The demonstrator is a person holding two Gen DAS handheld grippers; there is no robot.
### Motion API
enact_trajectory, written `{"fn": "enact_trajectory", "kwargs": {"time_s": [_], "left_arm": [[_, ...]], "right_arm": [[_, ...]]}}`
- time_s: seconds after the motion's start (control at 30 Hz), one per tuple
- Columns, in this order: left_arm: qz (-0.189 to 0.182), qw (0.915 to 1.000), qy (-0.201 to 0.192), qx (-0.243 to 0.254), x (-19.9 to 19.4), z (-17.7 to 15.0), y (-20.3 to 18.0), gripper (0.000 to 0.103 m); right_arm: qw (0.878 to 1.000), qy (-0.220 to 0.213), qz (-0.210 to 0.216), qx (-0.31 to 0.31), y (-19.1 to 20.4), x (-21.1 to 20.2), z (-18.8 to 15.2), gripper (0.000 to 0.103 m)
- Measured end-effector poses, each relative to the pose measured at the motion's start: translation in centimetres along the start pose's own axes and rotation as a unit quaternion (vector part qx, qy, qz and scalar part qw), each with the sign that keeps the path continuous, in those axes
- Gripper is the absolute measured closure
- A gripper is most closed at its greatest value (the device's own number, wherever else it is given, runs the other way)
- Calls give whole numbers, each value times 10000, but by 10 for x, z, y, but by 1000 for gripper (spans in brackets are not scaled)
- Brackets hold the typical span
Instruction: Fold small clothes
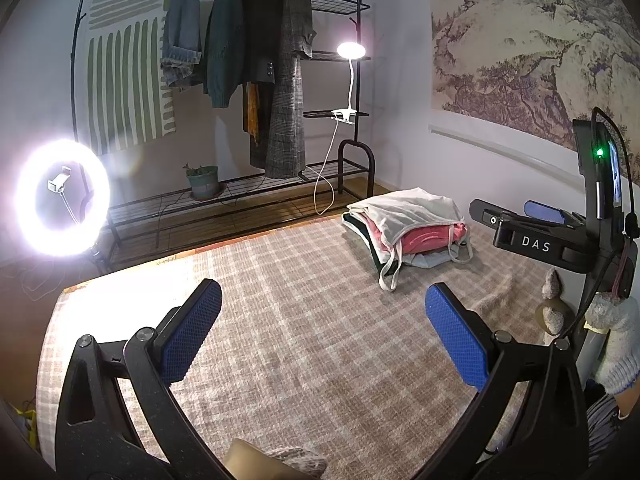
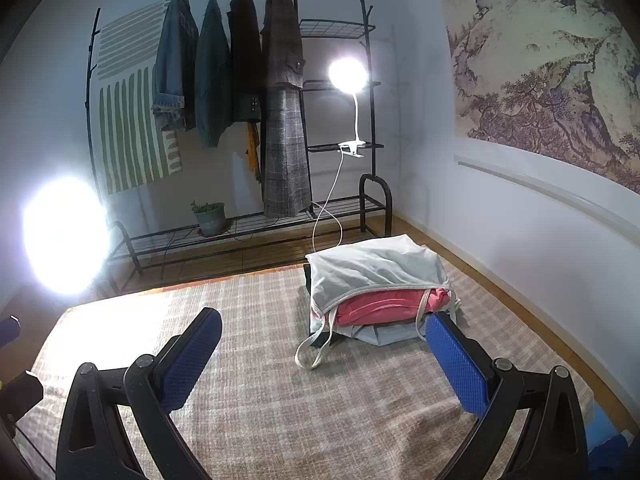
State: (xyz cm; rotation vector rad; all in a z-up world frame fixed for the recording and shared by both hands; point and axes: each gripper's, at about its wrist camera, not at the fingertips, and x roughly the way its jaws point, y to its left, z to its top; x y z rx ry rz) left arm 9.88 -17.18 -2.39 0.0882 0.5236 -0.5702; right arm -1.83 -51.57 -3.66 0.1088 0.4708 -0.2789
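Note:
A small stack of folded clothes (image 1: 408, 228) lies at the far right of the plaid cloth-covered table (image 1: 300, 300): a white strappy top over a pink garment (image 1: 428, 238) with grey and dark pieces beneath. In the right wrist view the same stack (image 2: 376, 280) sits just beyond the right pad, its straps trailing toward me. My left gripper (image 1: 324, 336) hovers open over bare cloth, holding nothing. My right gripper (image 2: 324, 356) is open too, empty. The right gripper's body, marked DAS (image 1: 560, 236), shows at the right of the left wrist view, held by a gloved hand (image 1: 616, 340).
A black clothes rack (image 2: 240, 120) with hanging coats stands behind the table, with a potted plant (image 2: 210, 218) on its lower shelf. A ring light (image 1: 62, 198) glares at the left and a clip lamp (image 2: 347, 74) on the rack. A small gourd-shaped object (image 1: 554, 308) sits near the table's right edge.

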Motion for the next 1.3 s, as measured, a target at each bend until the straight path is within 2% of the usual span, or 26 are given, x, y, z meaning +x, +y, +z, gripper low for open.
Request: {"fn": "enact_trajectory", "kwargs": {"time_s": [1.3], "left_arm": [[-12,10000,-6,-21,2,-1,-2,0]], "right_arm": [[10000,84,18,-7,-3,6,-3,0]]}}
